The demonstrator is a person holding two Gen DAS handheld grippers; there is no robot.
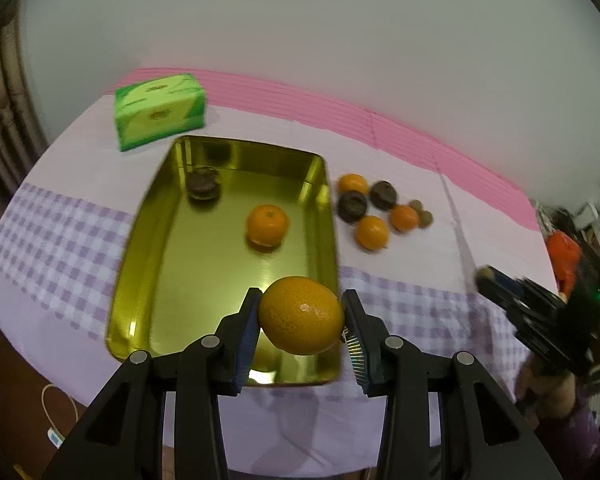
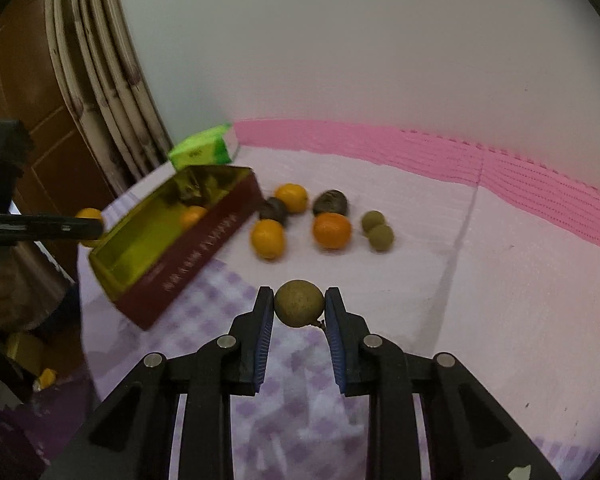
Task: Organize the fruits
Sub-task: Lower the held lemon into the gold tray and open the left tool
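Two claws: both are loaded, each carrying one fruit.
Left claw (image 1: 302, 316): clamped on an orange (image 1: 301, 315), pads pressing its two sides, hanging over the near end of the gold tray (image 1: 140, 264).
Right claw (image 2: 300, 306): closed on a small brown round fruit (image 2: 299, 303), held above the checked cloth of the table (image 2: 500, 280), with the tray off to its left.
Tray contents: ahead of the left claw, one orange (image 1: 267, 225) mid-tray and a dark fruit (image 1: 203, 185) in the far corner.
Loose pile: on the cloth ahead and right of the left claw, three oranges, two dark fruits and two small brown ones lie close together.
Green box (image 1: 160, 110): beyond the tray's far left corner, well clear.
Step in hand: judged to be setting the held orange down inside the tray.
Doing it well: lower until the orange is close to the tray floor before loosening the pads, since a round fruit dropped on smooth metal would likely roll; choose bare floor short of the resting orange.
Right side: hold the small fruit back until the left claw clears the tray, so the two do not crowd.
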